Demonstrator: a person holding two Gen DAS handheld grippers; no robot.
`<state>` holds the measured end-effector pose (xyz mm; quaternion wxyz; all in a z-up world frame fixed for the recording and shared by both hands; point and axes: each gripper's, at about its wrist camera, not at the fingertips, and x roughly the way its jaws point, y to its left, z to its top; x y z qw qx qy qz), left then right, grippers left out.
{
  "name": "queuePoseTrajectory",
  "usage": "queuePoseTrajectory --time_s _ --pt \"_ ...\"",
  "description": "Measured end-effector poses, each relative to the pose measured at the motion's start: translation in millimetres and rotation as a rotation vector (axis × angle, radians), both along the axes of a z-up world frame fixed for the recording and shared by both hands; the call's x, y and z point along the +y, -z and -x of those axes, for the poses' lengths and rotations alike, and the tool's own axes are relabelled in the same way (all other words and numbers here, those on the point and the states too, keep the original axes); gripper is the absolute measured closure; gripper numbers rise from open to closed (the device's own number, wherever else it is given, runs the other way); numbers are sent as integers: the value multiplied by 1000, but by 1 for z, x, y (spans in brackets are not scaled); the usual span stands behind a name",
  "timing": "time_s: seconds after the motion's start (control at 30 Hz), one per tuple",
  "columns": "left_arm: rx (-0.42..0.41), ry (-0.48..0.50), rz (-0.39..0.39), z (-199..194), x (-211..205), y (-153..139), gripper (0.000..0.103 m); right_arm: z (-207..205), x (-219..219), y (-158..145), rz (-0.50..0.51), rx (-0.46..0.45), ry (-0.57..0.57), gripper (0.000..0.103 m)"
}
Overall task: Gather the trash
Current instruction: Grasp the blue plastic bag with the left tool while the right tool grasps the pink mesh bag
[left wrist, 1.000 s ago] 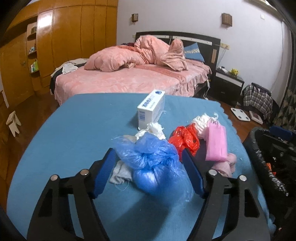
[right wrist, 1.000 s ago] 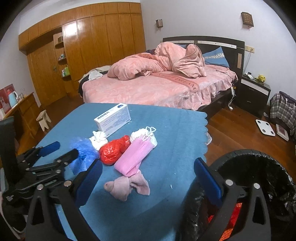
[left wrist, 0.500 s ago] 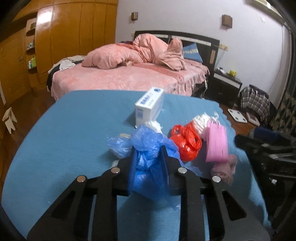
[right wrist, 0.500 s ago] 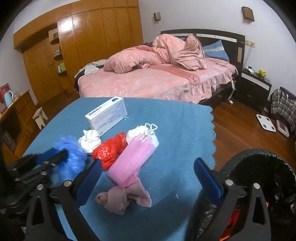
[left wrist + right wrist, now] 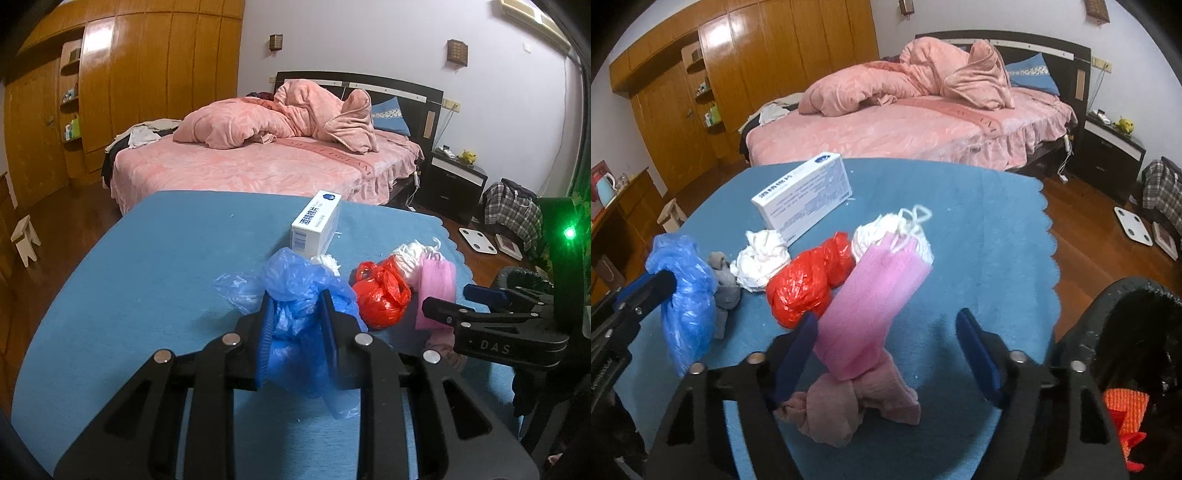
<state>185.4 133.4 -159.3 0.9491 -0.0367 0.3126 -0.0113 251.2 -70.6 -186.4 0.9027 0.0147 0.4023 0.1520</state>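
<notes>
My left gripper (image 5: 295,314) is shut on a crumpled blue plastic bag (image 5: 299,291) and holds it just above the blue table (image 5: 147,277); the bag also shows in the right wrist view (image 5: 687,291). My right gripper (image 5: 886,339) is open over a pink mesh pouch (image 5: 875,299) and a knotted pink cloth (image 5: 849,406). A red plastic bag (image 5: 805,284), white crumpled tissue (image 5: 761,258), a grey rag (image 5: 724,291) and a white box (image 5: 801,199) lie on the table.
A black-lined trash bin (image 5: 1126,350) stands at the table's right edge, with orange trash (image 5: 1123,406) inside. A white mesh bundle (image 5: 886,229) lies behind the pouch. A pink bed (image 5: 258,162) stands beyond the table. A white scale (image 5: 1134,229) lies on the wooden floor.
My left gripper closed on the blue bag and lifted it slightly. My right gripper moved left from beside the bin to over the pink pouch and cloth.
</notes>
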Motion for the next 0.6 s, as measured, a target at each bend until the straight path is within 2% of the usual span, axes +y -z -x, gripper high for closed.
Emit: queuePoseTrajectory --time_s 0.07,0.1,0.17,0.27,0.6 --pt "1 -2 -2 0 0 0 80 -1 2 2 -13 17 -19 51" --pt "3 -2 -4 0 0 0 80 -2 3 3 -18 23 -26 55" --pt "7 -5 -5 -1 -1 2 80 -2 6 4 -24 32 -45 76" --pt "12 -10 -2 -3 0 3 80 -1 12 2 -37 28 -68 87" --pt "-37 -10 -1 6 -3 -15 80 15 7 -33 -82 -62 -76 89"
